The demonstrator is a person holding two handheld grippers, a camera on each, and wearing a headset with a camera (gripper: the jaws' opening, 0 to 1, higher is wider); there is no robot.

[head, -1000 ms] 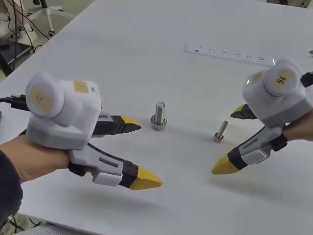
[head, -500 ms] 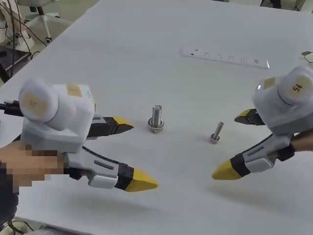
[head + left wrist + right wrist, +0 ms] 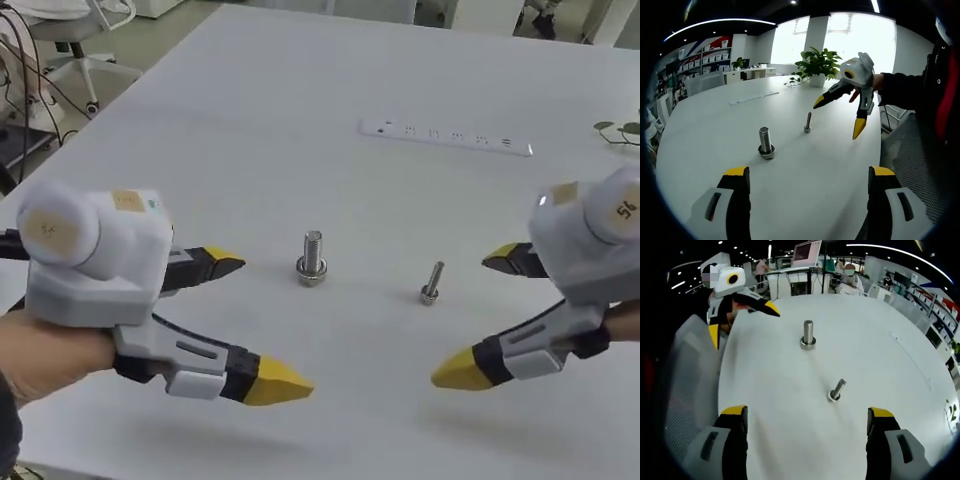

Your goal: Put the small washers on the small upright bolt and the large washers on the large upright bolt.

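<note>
Large bolt (image 3: 311, 258): upright, mid-tabletop (image 3: 300, 130), with what seems a washer (image 3: 311, 273) seated at its foot.
Small bolt (image 3: 431, 283): at its 3 o'clock, well apart, standing on its head.
Power strip (image 3: 445, 137): 1 o'clock.
Left gripper (image 3: 255, 322): 8 o'clock.
Right gripper (image 3: 472, 316): 4 o'clock.
Both sets of jaws are wide apart, holding nothing.
Any washer is judged light, stiff, slick steel; pinch it across the rim.

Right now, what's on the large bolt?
A wider metal ring circles the large bolt at its foot, on the table. One washer, several, or the bolt's head: cannot tell. Anything under it is covered.
</note>
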